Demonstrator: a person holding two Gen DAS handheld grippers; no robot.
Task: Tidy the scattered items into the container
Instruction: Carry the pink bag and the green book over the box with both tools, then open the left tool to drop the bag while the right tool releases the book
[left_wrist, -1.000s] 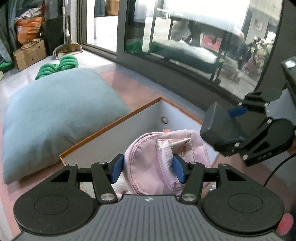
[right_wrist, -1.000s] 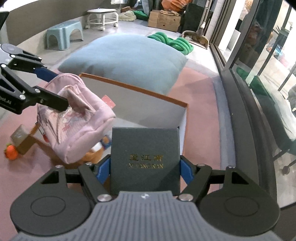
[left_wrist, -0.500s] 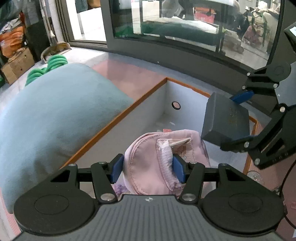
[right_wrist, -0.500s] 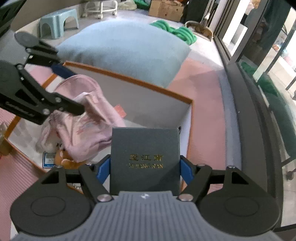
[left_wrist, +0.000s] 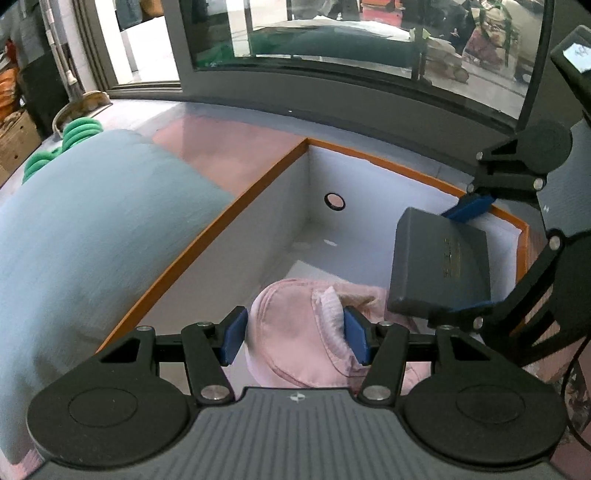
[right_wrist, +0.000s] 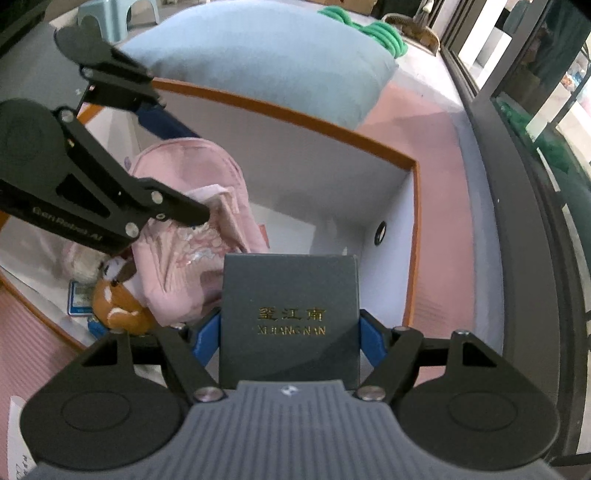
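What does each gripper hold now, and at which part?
The left gripper holds the pink bag by its upper fabric. The right gripper holds the dark grey box by its two side edges.

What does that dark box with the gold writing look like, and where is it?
Find the white bin with the orange rim beside the blue cushion. Above its corner, the right gripper clamps a flat slate-grey box, square-edged with gold lettering, unlike the soft pink backpack beside it.

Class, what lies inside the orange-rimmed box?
Inside the box: pink backpack, orange plush toy, a card. Whatever lies under them is covered.
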